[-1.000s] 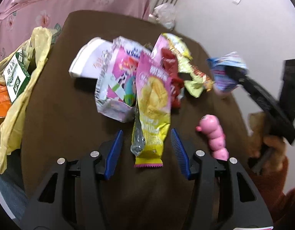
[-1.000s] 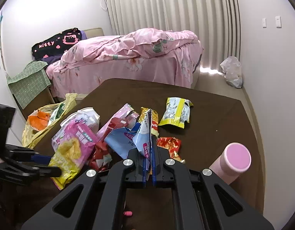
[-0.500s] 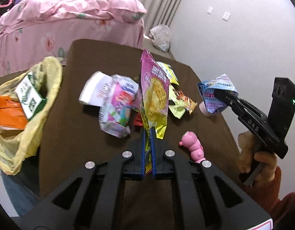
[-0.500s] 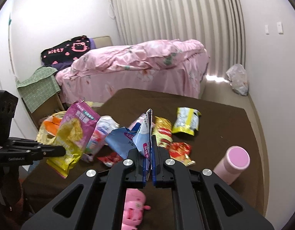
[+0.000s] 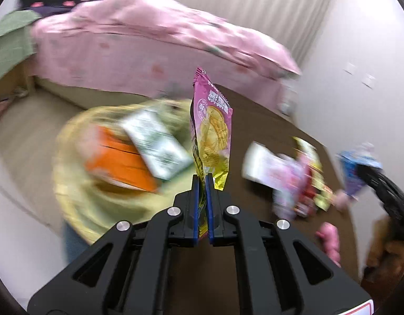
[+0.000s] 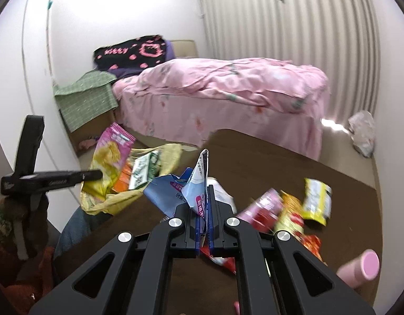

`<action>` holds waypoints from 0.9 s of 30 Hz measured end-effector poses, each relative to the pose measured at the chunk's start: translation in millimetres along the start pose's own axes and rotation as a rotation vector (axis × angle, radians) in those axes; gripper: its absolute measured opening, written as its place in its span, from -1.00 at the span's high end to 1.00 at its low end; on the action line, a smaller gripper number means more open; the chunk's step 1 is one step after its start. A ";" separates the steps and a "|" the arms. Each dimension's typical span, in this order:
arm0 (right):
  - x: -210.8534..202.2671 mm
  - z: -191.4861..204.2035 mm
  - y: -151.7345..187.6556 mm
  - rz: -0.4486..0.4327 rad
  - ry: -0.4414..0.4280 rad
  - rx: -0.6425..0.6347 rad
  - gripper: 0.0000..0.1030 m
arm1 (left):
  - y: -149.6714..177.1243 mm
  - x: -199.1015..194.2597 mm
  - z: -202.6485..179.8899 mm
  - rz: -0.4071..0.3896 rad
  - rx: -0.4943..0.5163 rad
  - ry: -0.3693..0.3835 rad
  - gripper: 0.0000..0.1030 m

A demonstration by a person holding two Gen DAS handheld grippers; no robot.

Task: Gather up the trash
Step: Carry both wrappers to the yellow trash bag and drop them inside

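My left gripper (image 5: 202,183) is shut on a pink and yellow snack wrapper (image 5: 212,128) and holds it upright in the air, in front of the open yellow trash bag (image 5: 70,183) with an orange box and a green carton inside. In the right wrist view the same wrapper (image 6: 111,152) hangs from the left gripper (image 6: 97,175) over the bag (image 6: 107,199). My right gripper (image 6: 205,210) is shut on a crumpled blue and white wrapper (image 6: 186,191) above the brown table (image 6: 254,157). Several more wrappers (image 6: 288,210) lie on the table.
A pink cup (image 6: 359,267) stands at the table's right edge and a pink caterpillar toy (image 5: 329,239) lies near the front. A pink bed (image 6: 228,92) stands behind the table. A white plastic bag (image 6: 362,131) sits on the floor by the curtain.
My left gripper closed on the pink and yellow wrapper, lifted it off the table and swung left toward the yellow bag. My right gripper, still holding the blue wrapper, rose and turned left.
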State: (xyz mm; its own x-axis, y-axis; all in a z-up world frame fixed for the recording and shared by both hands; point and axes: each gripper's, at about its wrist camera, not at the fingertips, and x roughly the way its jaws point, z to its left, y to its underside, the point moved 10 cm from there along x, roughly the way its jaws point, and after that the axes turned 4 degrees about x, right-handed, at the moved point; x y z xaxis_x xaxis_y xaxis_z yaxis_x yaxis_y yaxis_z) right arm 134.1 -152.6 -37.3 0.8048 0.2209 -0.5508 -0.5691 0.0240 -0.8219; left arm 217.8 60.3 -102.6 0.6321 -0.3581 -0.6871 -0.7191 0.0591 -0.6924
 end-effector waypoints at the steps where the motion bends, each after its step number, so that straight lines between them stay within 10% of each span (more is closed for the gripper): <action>1: 6.8 9.9 -4.2 0.007 -0.014 -0.018 0.89 | -4.1 0.2 19.9 -0.017 -0.022 -0.054 0.91; 8: 75.3 66.0 -31.5 0.086 -0.118 -0.077 0.89 | -14.2 30.8 103.4 -0.055 -0.078 -0.293 0.91; 16: 188.9 111.6 -17.5 0.307 -0.177 -0.141 0.89 | 19.6 102.0 91.9 0.110 -0.091 -0.131 0.92; 27: 268.4 131.6 26.9 0.520 -0.174 -0.206 0.89 | 31.3 96.4 94.1 0.135 -0.228 -0.022 0.93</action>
State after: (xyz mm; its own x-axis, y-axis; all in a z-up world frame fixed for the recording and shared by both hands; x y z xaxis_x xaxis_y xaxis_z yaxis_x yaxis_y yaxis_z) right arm 312.6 35.6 -188.2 0.3788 0.3103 -0.8719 -0.8237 -0.3164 -0.4704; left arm 283.4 115.4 -211.2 0.5300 -0.3411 -0.7764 -0.8424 -0.1070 -0.5280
